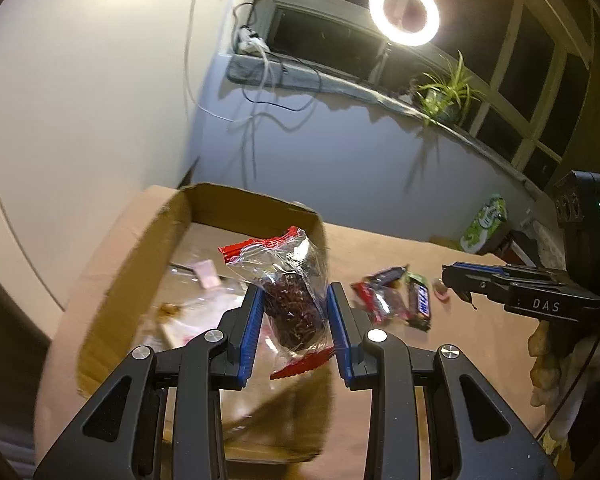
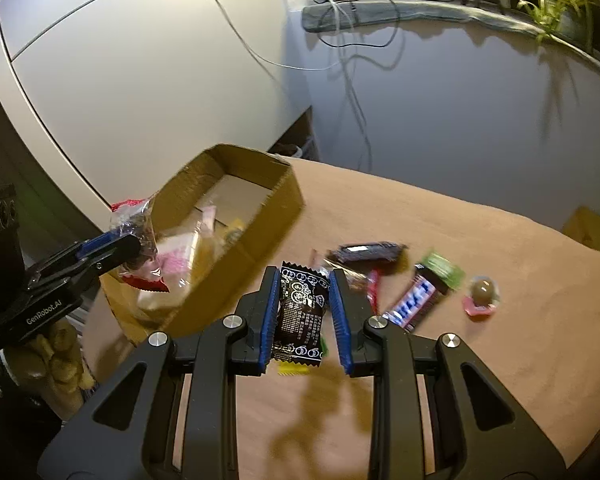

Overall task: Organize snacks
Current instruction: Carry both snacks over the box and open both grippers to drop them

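Note:
My left gripper point(image 1: 295, 320) is shut on a clear snack bag with red ends and dark contents point(image 1: 292, 304), held over the open cardboard box point(image 1: 116, 272). The same bag shows in the right wrist view point(image 2: 138, 240) above the box point(image 2: 276, 216). My right gripper point(image 2: 303, 312) is shut on a black snack packet with white print point(image 2: 300, 316), held above the brown table point(image 2: 500, 360) beside the box. The right gripper also shows in the left wrist view point(image 1: 460, 276). The box holds pink and clear packets point(image 2: 180, 256).
Loose snacks lie on the table right of the box: a dark bar point(image 2: 366, 252), a blue-white bar point(image 2: 414, 304), a green packet point(image 2: 444, 268), a round chocolate on a pink base point(image 2: 482, 294). A green pack point(image 1: 484, 222) stands at the far edge. Wall behind.

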The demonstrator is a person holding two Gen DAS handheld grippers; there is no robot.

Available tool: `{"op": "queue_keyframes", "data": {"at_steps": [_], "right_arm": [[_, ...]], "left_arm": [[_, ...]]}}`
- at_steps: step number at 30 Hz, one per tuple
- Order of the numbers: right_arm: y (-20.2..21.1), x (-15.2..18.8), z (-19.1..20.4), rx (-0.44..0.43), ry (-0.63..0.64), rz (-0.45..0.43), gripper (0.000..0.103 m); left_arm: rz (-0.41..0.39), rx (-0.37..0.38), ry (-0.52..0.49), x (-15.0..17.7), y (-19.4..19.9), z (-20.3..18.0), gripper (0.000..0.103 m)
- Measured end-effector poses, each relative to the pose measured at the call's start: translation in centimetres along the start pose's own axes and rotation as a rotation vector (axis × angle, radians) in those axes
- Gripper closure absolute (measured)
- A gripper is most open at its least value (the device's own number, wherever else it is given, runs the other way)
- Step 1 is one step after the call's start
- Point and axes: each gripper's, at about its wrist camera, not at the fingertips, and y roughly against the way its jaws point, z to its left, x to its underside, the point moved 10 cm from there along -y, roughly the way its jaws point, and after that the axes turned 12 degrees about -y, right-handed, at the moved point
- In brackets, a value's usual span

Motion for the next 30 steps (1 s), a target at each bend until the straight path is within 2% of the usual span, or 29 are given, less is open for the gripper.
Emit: {"op": "queue_keyframes", "data": {"at_steps": [16,30], "right_arm": [[-6.6,-2.9,7.9,-0.019,0.119,0.045,0.077],[-12.0,-5.5,9.2,-0.023,0.135,0.090,0.077]], "left_arm": [[0.012,-0.051,0.036,-0.1,-0.5,6.0,0.072],[0.038,-0.046,0.044,-1.2,-3.3,7.9,0.072]]}}
